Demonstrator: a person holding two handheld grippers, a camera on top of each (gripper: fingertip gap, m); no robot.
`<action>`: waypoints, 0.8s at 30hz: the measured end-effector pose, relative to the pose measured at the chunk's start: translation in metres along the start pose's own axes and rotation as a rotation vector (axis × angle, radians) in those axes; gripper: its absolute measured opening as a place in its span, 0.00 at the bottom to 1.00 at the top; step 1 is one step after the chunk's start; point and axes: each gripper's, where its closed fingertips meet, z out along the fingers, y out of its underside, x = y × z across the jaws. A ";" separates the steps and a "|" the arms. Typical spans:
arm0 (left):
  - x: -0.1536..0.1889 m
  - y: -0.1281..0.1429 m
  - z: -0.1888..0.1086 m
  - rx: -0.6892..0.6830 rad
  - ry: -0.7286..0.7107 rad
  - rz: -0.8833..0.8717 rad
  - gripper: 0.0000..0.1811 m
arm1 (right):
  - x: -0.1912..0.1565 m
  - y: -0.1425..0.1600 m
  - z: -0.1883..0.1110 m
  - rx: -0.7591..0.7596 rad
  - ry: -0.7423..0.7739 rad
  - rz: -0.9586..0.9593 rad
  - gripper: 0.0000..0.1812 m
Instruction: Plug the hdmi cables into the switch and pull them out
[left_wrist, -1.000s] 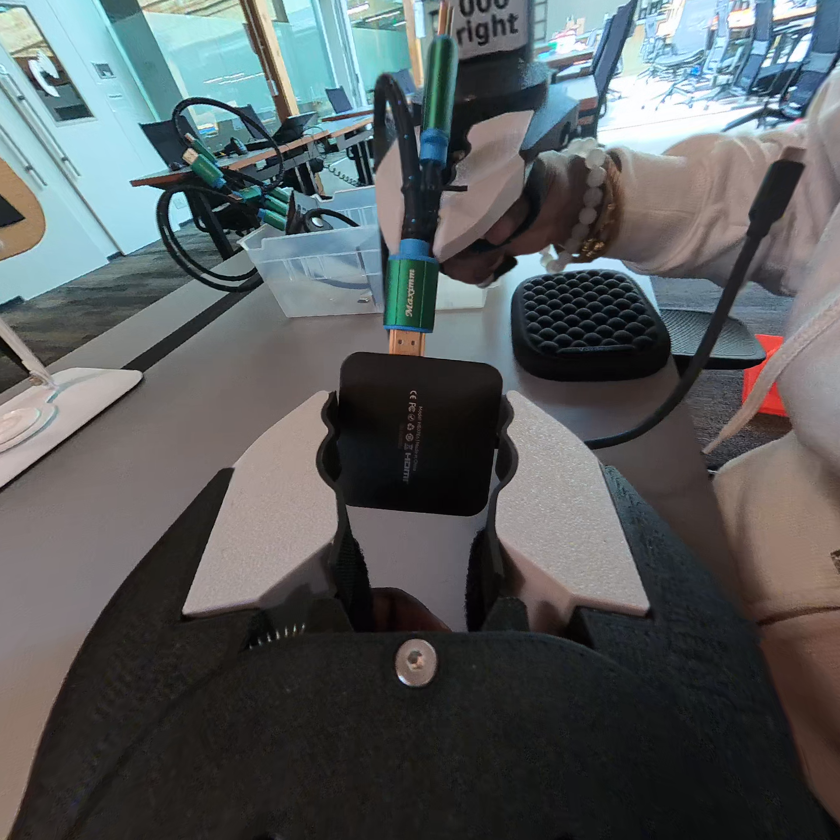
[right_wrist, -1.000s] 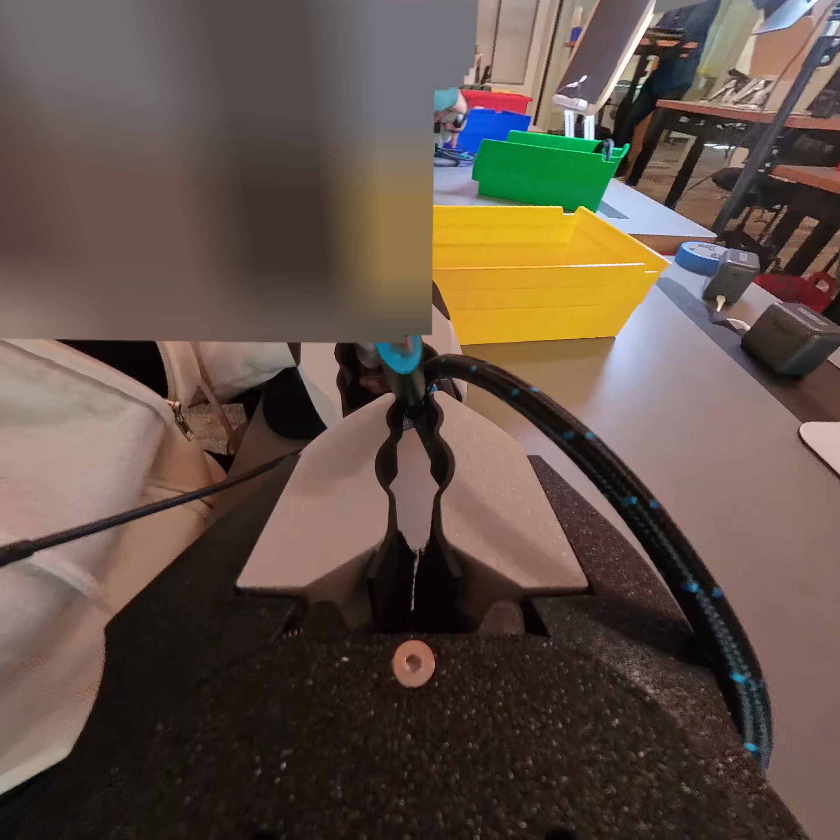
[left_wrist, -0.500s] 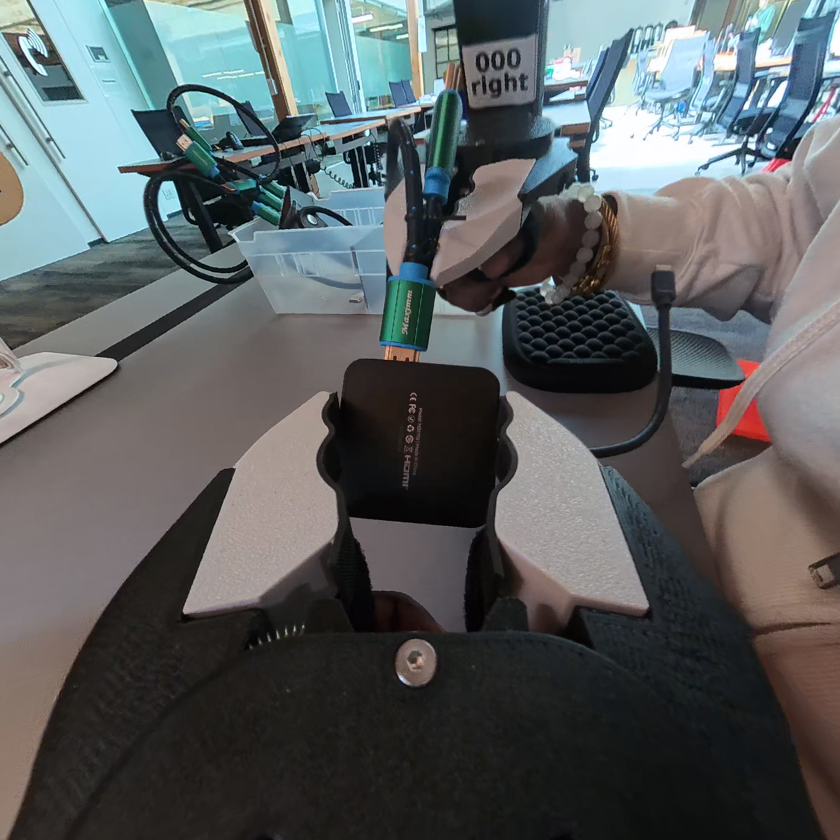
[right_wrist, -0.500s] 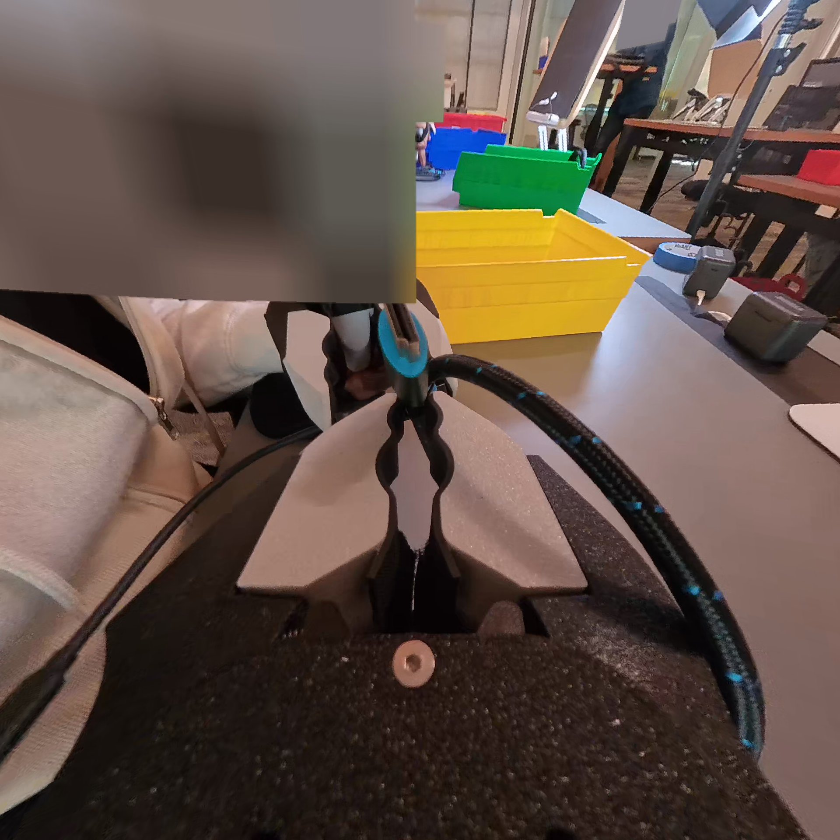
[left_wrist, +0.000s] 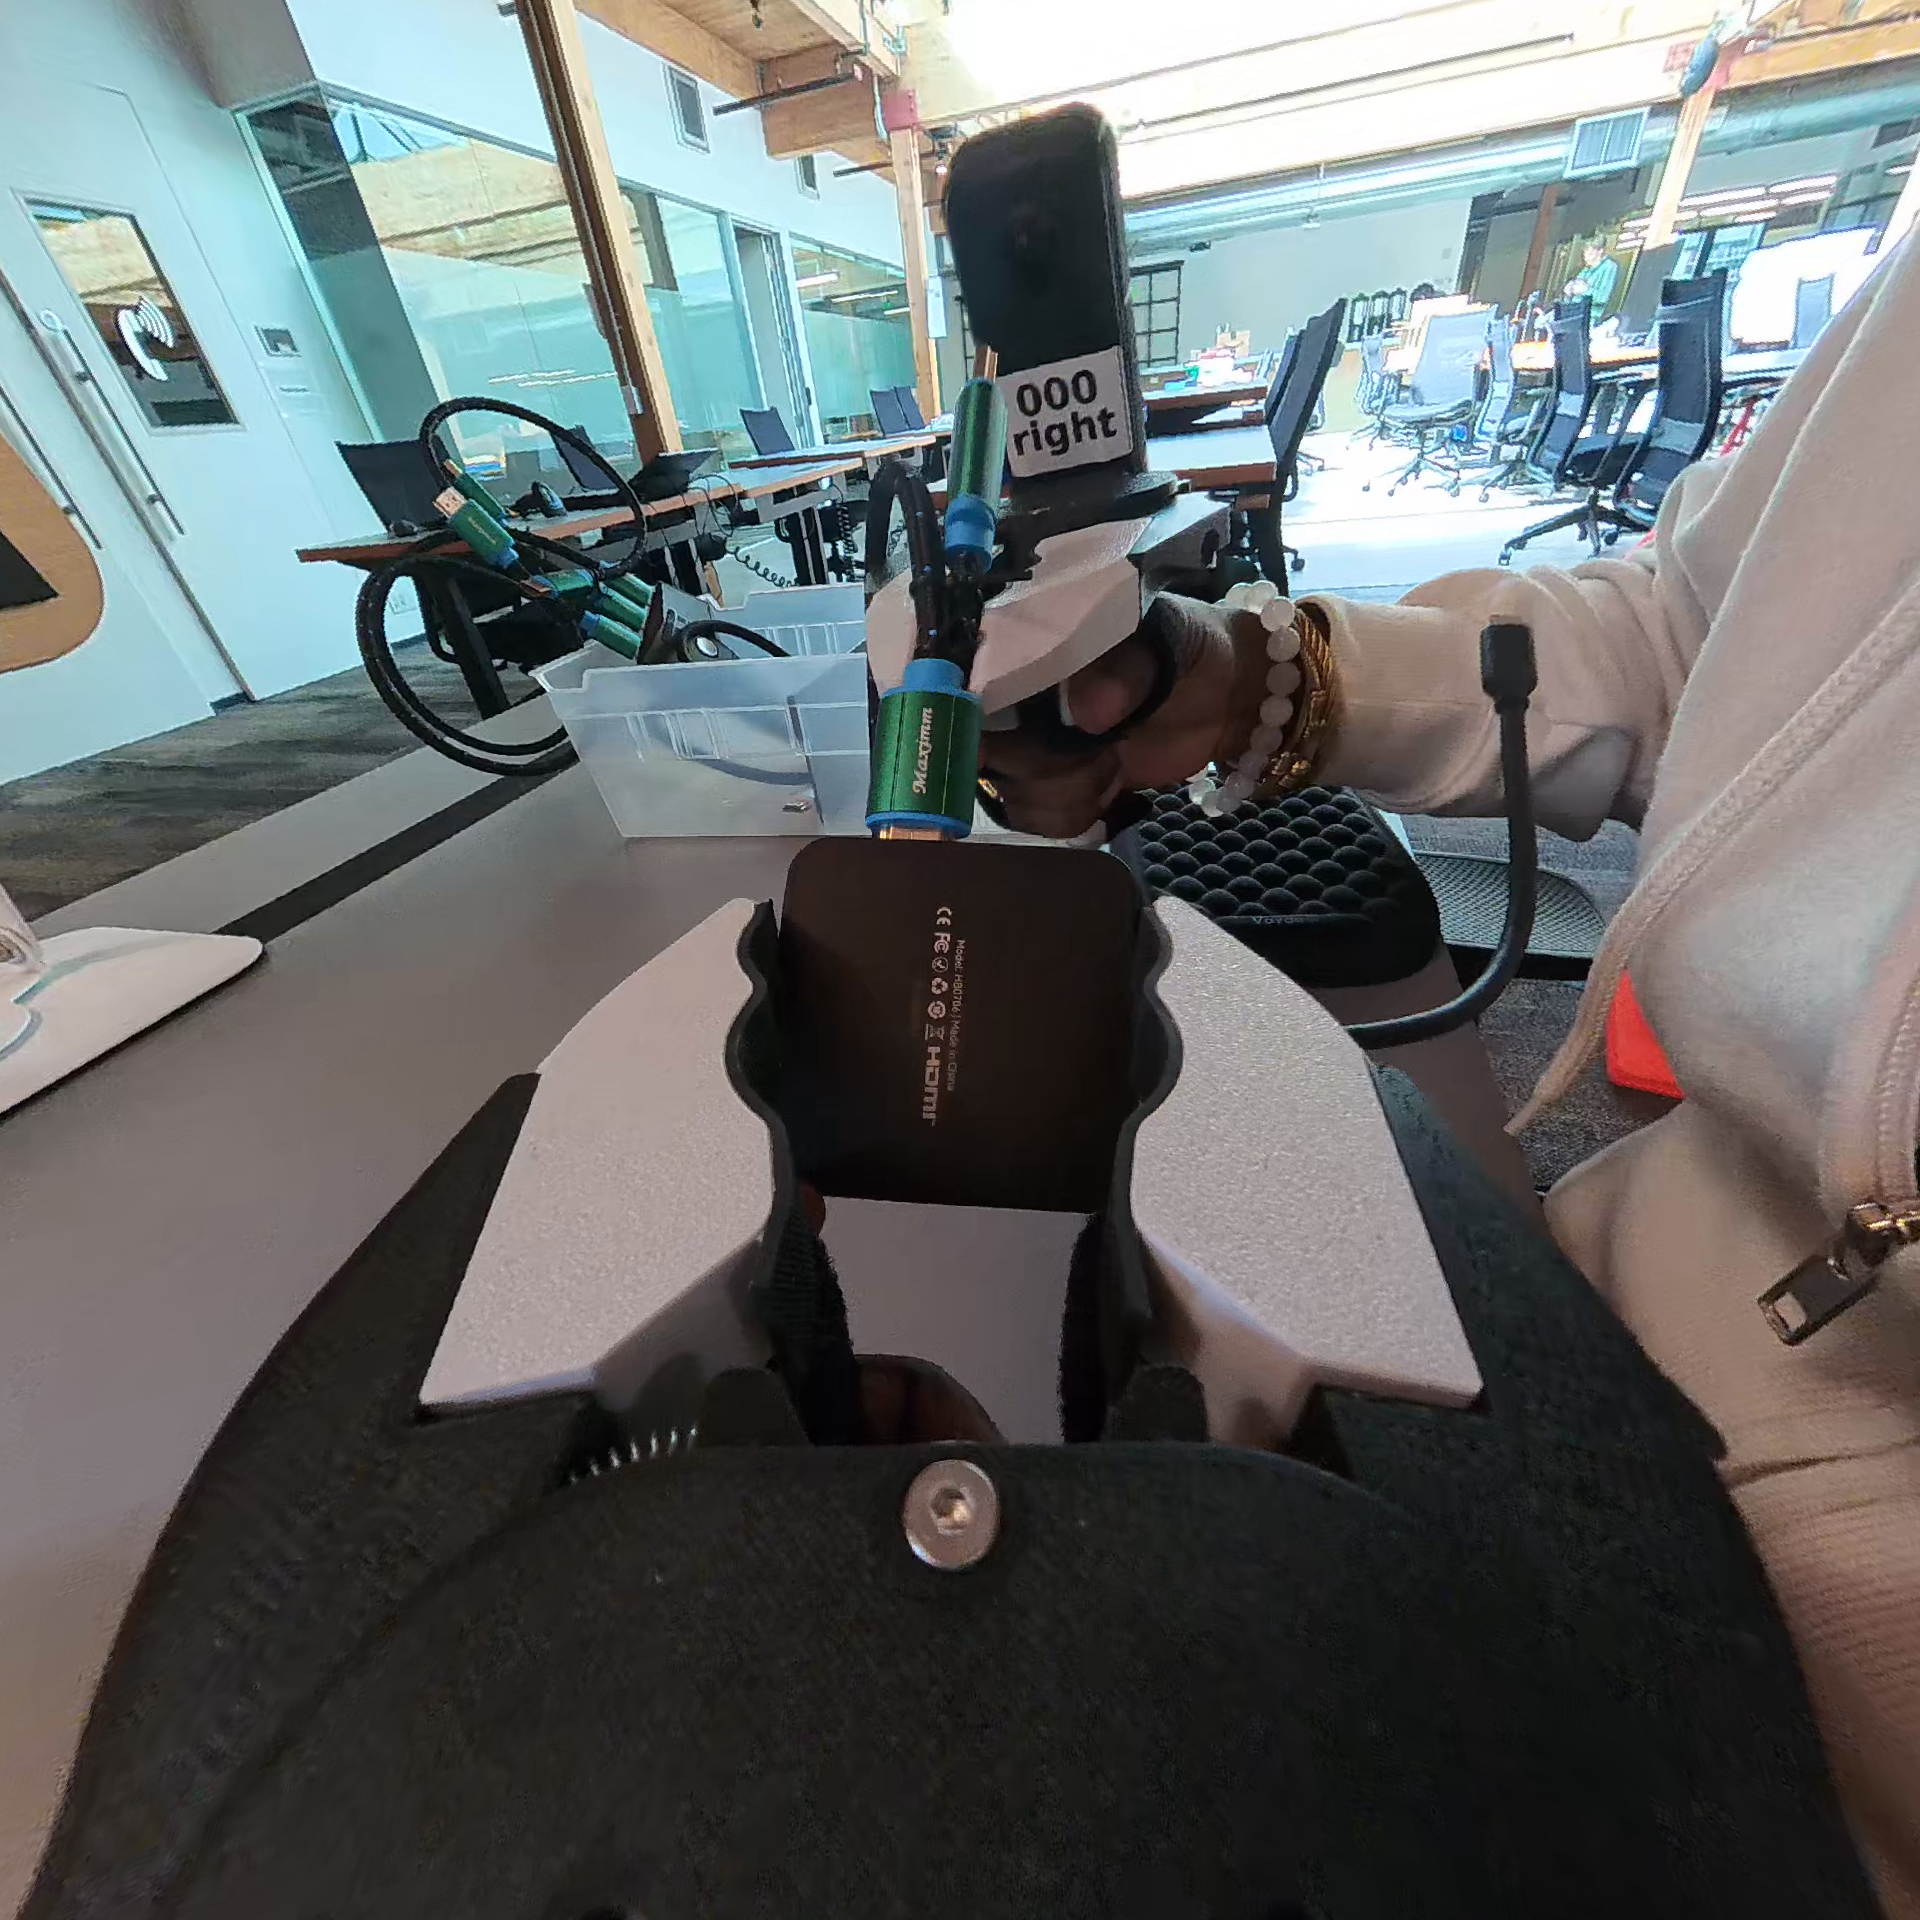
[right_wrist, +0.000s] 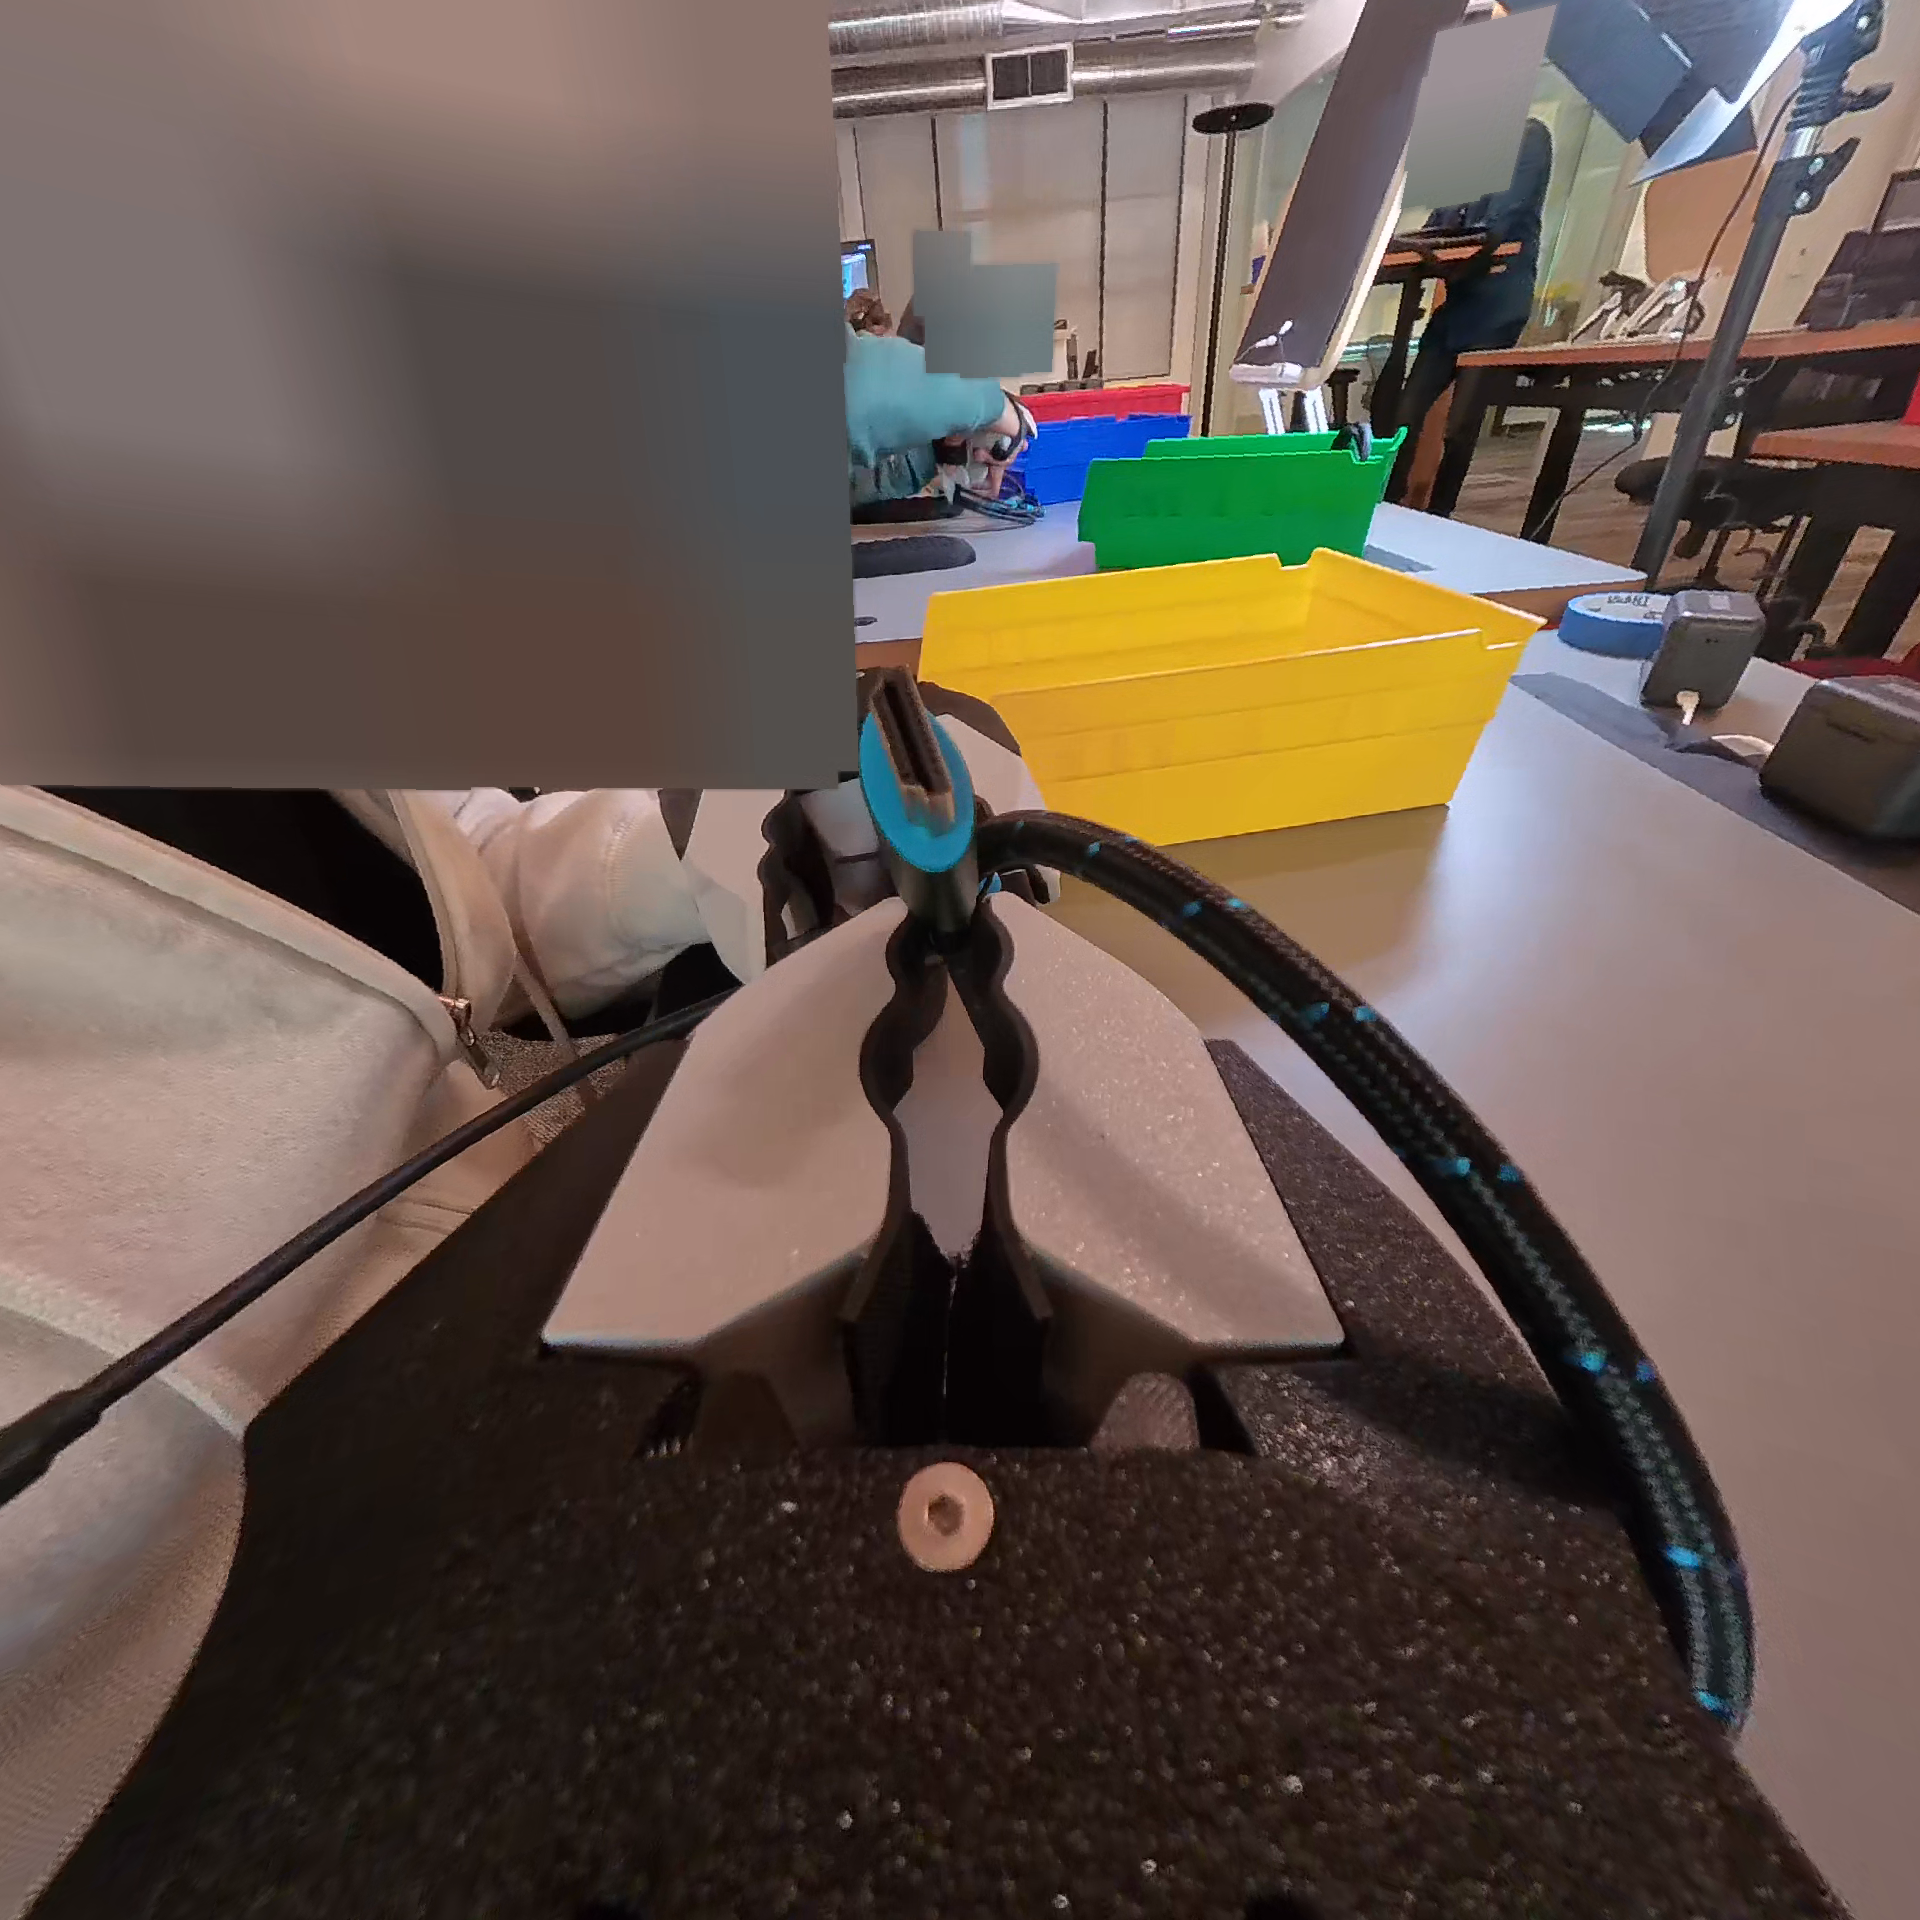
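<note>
**Left wrist view: switch clamped, green plug seated at its far edge**

Left wrist view, left gripper (left_wrist: 956, 1023): jaws clenched on both sides of the black switch (left_wrist: 961, 1013), held flat, printed face up, above the grey table (left_wrist: 312, 1039). Far edge of switch: green HDMI plug (left_wrist: 923, 758) touching it, only a thin strip of gold tip showing between green shell and switch. Just beyond switch: right gripper (left_wrist: 961, 613), pinching the braided cable right behind that plug's blue collar. Second green plug (left_wrist: 977, 447) standing upright above that grip, well above switch. Right of switch: thin black cable (left_wrist: 1512, 831) with a small plug at its end, curving up beside a cream sleeve (left_wrist: 1558, 665). Beyond switch, right: black honeycomb pad (left_wrist: 1278, 873). Beyond switch, left: clear bin (left_wrist: 717, 748) with more green-ended cables looped up from it. Far left of switch: white stand base (left_wrist: 114, 987).

Right wrist view, right gripper (right_wrist: 943, 925): jaws nearly closed, tips gripping the braided HDMI cable (right_wrist: 1455, 1174), black with blue flecks, looping back along the right side. Blue-collared plug end (right_wrist: 920, 774) sticking up past the fingertips, open connector face toward the camera. Switch itself not discernible, hidden behind plug and jaw tips. Beyond plug: yellow bin (right_wrist: 1226, 696), then green bin (right_wrist: 1231, 509). Thin black cable crossing lower left over the cream jacket (right_wrist: 208, 1039).
</note>
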 end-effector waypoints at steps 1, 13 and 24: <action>0.000 0.001 0.000 -0.002 0.000 -0.002 0.36 | 0.000 0.001 0.000 -0.002 0.003 0.004 0.05; 0.005 -0.007 0.005 0.032 0.009 0.049 0.36 | -0.005 -0.012 0.014 0.099 -0.040 0.080 0.22; 0.006 -0.012 0.008 0.035 -0.049 0.110 0.36 | -0.002 -0.019 0.018 0.214 0.086 -0.035 0.09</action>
